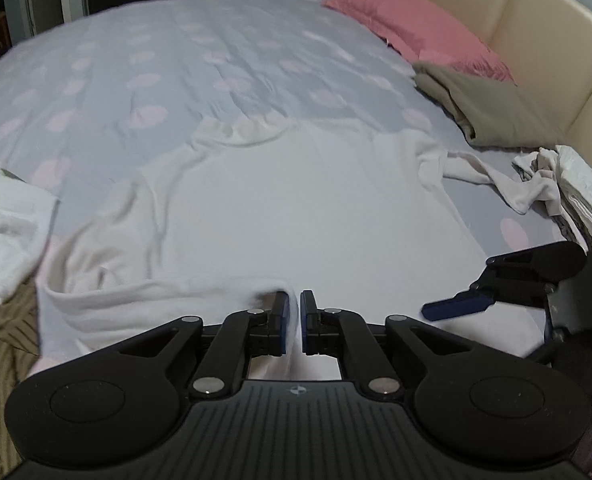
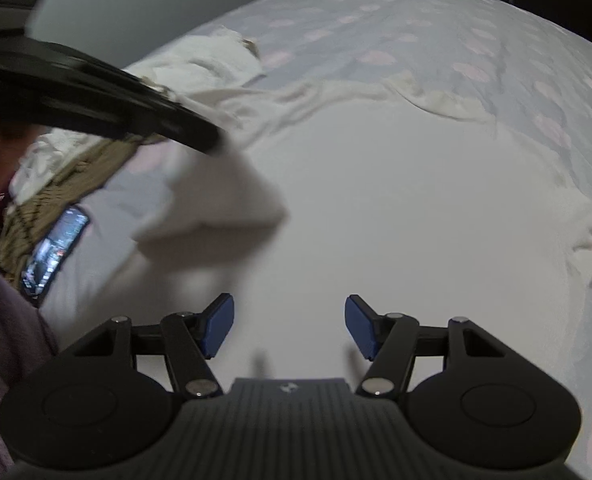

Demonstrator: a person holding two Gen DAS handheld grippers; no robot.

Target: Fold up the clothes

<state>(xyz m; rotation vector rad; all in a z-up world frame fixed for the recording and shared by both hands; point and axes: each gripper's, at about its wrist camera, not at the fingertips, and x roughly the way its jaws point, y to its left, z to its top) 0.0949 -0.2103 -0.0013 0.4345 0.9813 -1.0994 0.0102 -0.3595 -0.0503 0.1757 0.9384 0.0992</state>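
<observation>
A white shirt (image 1: 296, 208) lies spread on the bed, collar at the far side, its sleeves rumpled at both edges. My left gripper (image 1: 293, 316) is at the shirt's near hem, its blue pads nearly together with a fold of the white fabric pinched between them. In the right wrist view the left gripper (image 2: 211, 140) appears blurred at the upper left, with a flap of the shirt (image 2: 396, 200) lifted from its tip. My right gripper (image 2: 289, 324) hovers over the shirt's body with its jaws wide apart and nothing between them; one of its blue fingers (image 1: 456, 304) shows at the right of the left wrist view.
The lilac sheet (image 1: 175, 60) has pink dots. A pink pillow (image 1: 416, 28) and a folded olive cloth (image 1: 488, 108) lie by the beige headboard (image 1: 544, 20). Crumpled white clothes (image 1: 548, 176) sit at the right, a white towel (image 1: 7, 224) at the left. A lit phone (image 2: 55, 252) lies beside a brown knit.
</observation>
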